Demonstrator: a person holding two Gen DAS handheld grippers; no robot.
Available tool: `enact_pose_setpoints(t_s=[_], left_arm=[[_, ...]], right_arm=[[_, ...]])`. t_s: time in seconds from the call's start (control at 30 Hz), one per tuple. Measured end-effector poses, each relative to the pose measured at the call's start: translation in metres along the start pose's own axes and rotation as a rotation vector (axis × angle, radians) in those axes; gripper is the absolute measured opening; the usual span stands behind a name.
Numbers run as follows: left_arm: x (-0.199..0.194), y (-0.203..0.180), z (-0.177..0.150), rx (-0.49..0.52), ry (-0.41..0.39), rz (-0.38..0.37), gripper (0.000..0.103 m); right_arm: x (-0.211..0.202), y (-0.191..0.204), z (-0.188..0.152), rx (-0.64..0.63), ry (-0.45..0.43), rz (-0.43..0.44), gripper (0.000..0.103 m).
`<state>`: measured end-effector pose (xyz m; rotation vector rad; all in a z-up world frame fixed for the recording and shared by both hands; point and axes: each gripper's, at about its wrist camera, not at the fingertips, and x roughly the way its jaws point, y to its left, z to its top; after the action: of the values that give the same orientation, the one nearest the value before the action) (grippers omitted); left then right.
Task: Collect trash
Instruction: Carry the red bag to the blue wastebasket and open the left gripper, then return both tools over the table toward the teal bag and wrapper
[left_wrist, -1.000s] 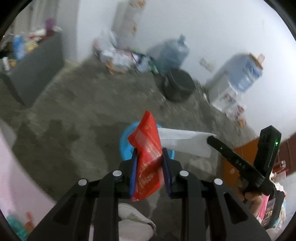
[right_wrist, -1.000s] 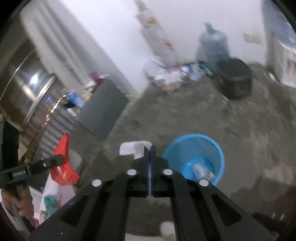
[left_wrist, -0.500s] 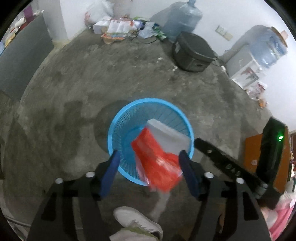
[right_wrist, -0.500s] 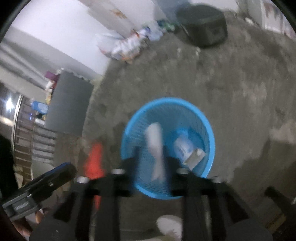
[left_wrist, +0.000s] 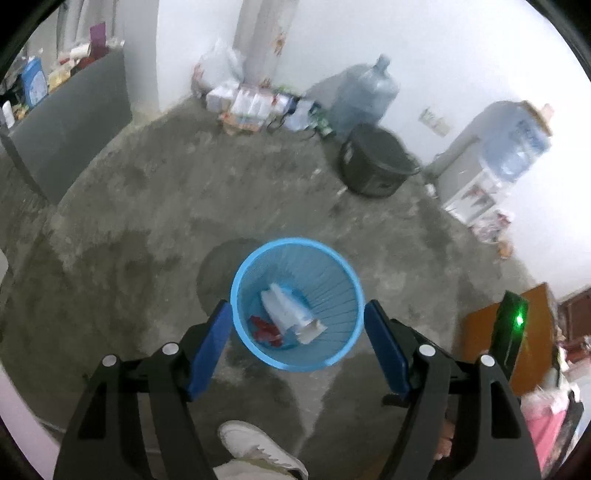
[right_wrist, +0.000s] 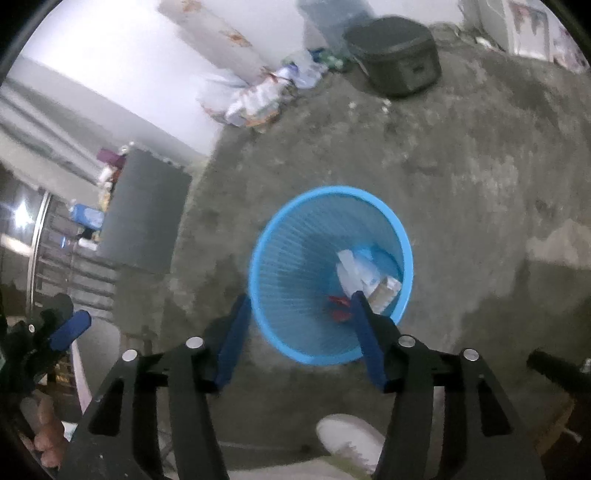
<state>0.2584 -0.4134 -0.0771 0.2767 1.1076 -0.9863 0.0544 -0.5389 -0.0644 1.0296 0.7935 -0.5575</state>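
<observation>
A blue mesh waste basket (left_wrist: 332, 360) stands on the concrete floor; it also shows in the right wrist view (right_wrist: 288, 236). Inside lie a red wrapper (left_wrist: 264, 328), white paper (left_wrist: 282, 308) and a small carton (right_wrist: 384, 290). My left gripper (left_wrist: 297, 345) is open and empty, held above the basket with its blue pads either side of the rim. My right gripper (right_wrist: 301, 332) is open and empty above the basket's near rim.
A black round bin (left_wrist: 375, 166), water jugs (left_wrist: 364, 94), a water dispenser (left_wrist: 491, 162) and a heap of bags and cartons (left_wrist: 251, 103) line the far wall. A grey cabinet (left_wrist: 70, 118) stands left. The person's white shoe (left_wrist: 258, 448) is below the grippers.
Both grippers tilted down over the basket and opened. The red wrapper dropped from the left one and the white paper from the right one into the basket.
</observation>
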Motion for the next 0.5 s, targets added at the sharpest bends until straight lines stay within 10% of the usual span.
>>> enact_pose_setpoints(t_s=[0.2, 0.5], left_arm=[[-0.101, 0.004, -0.042, 0.172, -0.125, 0.095, 0.072], [-0.260, 0.059, -0.101, -0.008, -0.303, 0.276, 0.072]], right_arm=[[-0.045, 0.050, -0.012, -0.122, -0.024, 0.090, 0.066], [-0.089, 0.144, -0.052, -0.407, 0.005, 0.263, 0.066]])
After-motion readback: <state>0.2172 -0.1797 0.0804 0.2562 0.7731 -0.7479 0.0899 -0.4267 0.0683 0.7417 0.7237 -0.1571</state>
